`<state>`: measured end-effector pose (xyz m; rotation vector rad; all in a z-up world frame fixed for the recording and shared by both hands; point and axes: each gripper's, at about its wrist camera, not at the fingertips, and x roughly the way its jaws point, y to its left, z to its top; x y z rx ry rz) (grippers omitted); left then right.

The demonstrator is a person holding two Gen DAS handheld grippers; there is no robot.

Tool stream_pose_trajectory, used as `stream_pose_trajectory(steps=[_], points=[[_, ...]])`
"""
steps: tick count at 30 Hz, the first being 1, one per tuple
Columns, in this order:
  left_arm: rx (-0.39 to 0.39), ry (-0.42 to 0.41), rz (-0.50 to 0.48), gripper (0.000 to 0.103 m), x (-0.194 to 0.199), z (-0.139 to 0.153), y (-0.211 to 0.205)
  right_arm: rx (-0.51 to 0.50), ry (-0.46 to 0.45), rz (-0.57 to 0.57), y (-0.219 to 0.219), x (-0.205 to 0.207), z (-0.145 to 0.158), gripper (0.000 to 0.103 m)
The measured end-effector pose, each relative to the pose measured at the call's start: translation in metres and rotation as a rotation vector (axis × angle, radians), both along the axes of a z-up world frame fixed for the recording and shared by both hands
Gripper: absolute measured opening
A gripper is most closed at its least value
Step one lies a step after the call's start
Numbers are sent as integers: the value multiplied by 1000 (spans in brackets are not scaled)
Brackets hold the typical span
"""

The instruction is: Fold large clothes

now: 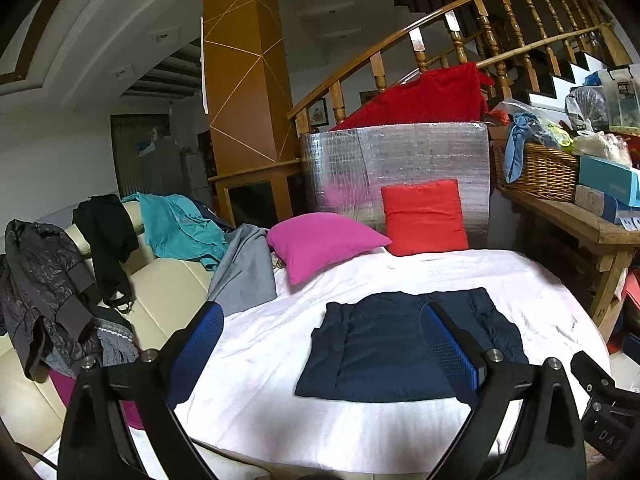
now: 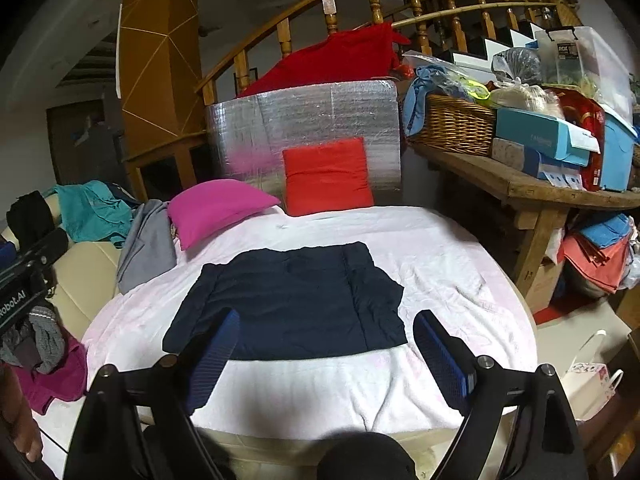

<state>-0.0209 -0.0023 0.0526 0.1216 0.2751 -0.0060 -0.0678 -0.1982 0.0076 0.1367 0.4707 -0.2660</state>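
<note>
A dark navy garment (image 1: 396, 344) lies folded into a rough rectangle on the white sheet (image 1: 280, 360) of the table. It also shows in the right wrist view (image 2: 292, 300). My left gripper (image 1: 320, 320) is open and empty, held above the sheet just before the garment's left part. My right gripper (image 2: 326, 326) is open and empty, above the garment's near edge. The right gripper's body (image 1: 600, 392) shows at the lower right of the left wrist view, and the left gripper's body (image 2: 28, 276) shows at the left of the right wrist view.
A magenta pillow (image 1: 320, 240) and a red pillow (image 1: 424, 216) lean against a silver foil board (image 1: 400, 160) at the back. Grey, teal and black clothes (image 1: 172, 232) lie on a cream sofa (image 1: 168, 292) to the left. A wooden bench (image 2: 520, 184) with a wicker basket (image 2: 452, 124) and boxes stands right.
</note>
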Motion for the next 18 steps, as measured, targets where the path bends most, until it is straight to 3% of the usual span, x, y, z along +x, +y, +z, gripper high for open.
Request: stream_pose_trajectory(steps=[18], points=[[-12,-3,-8,99,-10,4,4,1,-4,12,5,-8,4,91]])
